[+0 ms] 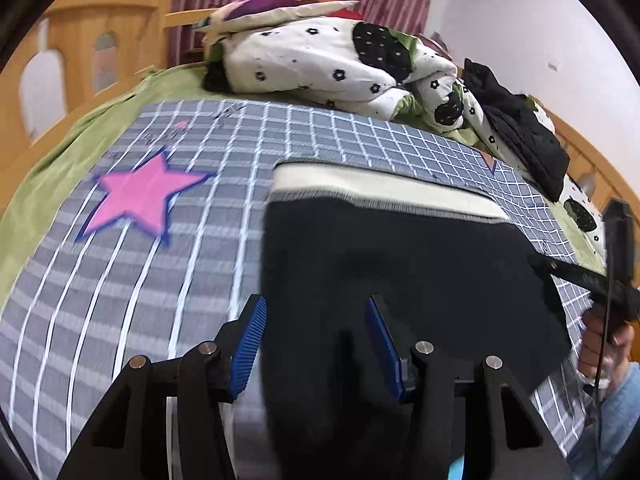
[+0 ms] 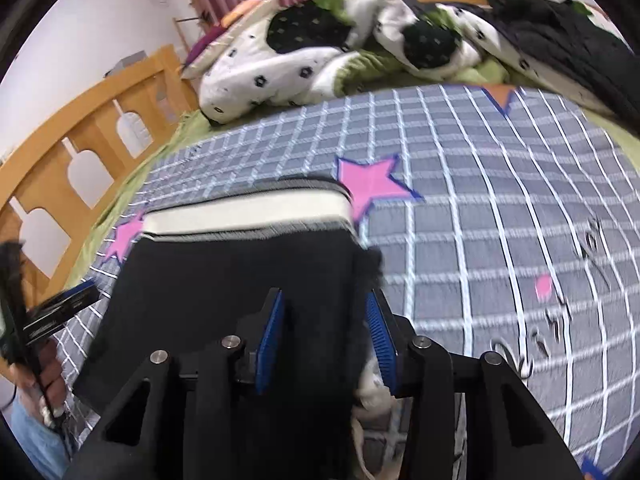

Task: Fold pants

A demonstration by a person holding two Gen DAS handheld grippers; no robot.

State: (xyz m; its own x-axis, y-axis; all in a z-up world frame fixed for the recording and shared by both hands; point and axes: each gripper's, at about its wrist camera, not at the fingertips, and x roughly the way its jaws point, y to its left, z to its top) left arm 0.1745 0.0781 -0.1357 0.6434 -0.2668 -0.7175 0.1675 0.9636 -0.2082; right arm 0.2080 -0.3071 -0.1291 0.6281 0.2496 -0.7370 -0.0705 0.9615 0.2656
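Pants (image 1: pixel 400 280), black w/ cream fleece-lined waistband (image 1: pixel 380 188), lie flat on grey checked bedsheet (image 1: pixel 160 280) w/ pink star (image 1: pixel 144 200), waistband at far end. Left gripper (image 1: pixel 316 340): blue pads spread, straddling pants' left edge, nothing pinched. Right gripper (image 2: pixel 326 340): pads spread astride pants' right edge; contact w/ fabric cannot be told. Rumpled flower-print quilt (image 1: pixel 328 64) and black garment (image 1: pixel 520 136) sit at bed's far side, well apart from pants.

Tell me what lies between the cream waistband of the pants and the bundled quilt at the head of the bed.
Only bare checked bedsheet lies between the waistband and the quilt; the left wrist view shows it best, and the right wrist view agrees.
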